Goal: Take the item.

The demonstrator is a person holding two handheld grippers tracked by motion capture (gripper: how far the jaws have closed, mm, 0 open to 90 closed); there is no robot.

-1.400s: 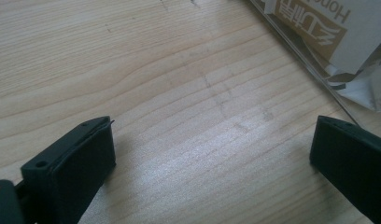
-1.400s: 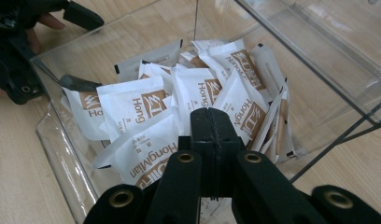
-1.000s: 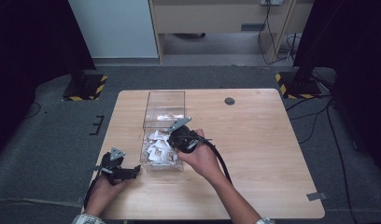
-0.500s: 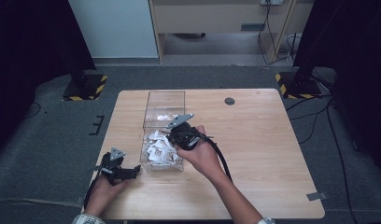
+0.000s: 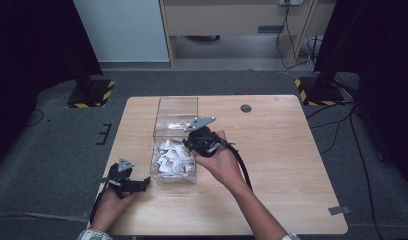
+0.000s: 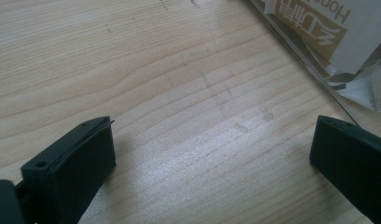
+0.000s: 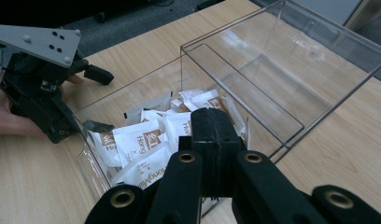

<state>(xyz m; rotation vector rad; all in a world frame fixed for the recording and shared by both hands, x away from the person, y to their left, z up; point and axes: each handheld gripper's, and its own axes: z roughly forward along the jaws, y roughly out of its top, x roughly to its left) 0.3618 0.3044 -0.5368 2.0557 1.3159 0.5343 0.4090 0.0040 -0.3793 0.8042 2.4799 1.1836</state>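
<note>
Right gripper view: right gripper (image 7: pixel 212 135) jaws pressed together, nothing visible between them, poised above white-and-brown sachets (image 7: pixel 146 140) heaped in the near compartment of a clear plastic box (image 7: pixel 291 60); far compartment nearly empty. High view: right hand (image 5: pixel 219 160) holds its gripper at the box's right edge, forearm slanting in from bottom. Left gripper (image 5: pixel 123 181) rests low on the light wooden table (image 5: pixel 292 150), just beside the box's near-left corner; left gripper view shows jaws wide apart over bare wood. Grey carpet (image 5: pixel 52 145) surrounds the table; black stands with yellow-striped bases (image 5: pixel 92 95) behind.
</note>
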